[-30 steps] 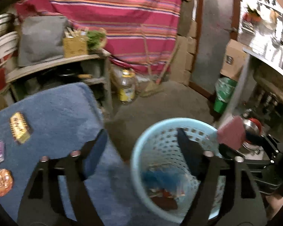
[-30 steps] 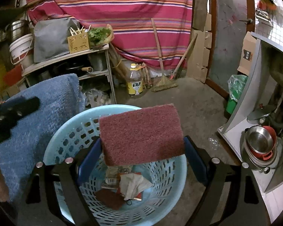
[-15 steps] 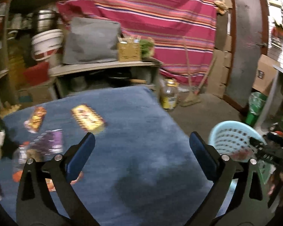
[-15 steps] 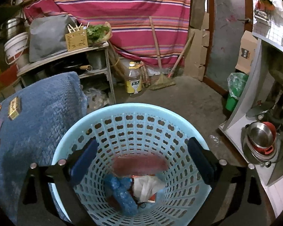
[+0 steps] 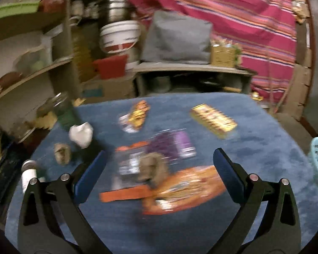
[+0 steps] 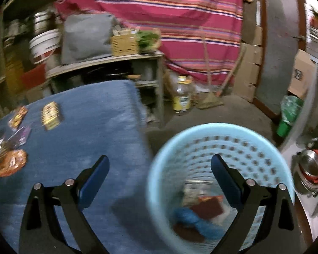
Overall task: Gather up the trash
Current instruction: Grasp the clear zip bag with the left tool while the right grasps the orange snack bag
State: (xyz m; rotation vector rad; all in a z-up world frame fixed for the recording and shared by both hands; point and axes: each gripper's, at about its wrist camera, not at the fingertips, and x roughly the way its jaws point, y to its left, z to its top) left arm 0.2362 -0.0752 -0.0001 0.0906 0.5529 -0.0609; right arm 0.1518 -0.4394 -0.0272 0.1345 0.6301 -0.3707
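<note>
Both hand-held grippers, left [image 5: 159, 169] and right [image 6: 160, 169], gape empty; the blue basket [image 6: 201, 130] holds a maroon pad [image 6: 207, 208].

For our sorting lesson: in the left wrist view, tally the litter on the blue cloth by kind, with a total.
Wrappers: 5
Crumpled wads: 3
Bottle: 1
Total: 9, though blur makes the wrapper count approximate.

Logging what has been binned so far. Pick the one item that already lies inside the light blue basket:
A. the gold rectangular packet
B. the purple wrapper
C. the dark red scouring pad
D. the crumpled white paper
C: the right wrist view shows the dark red scouring pad at the bottom of the light blue basket, while the other three lie on the blue cloth in the left wrist view.
</note>
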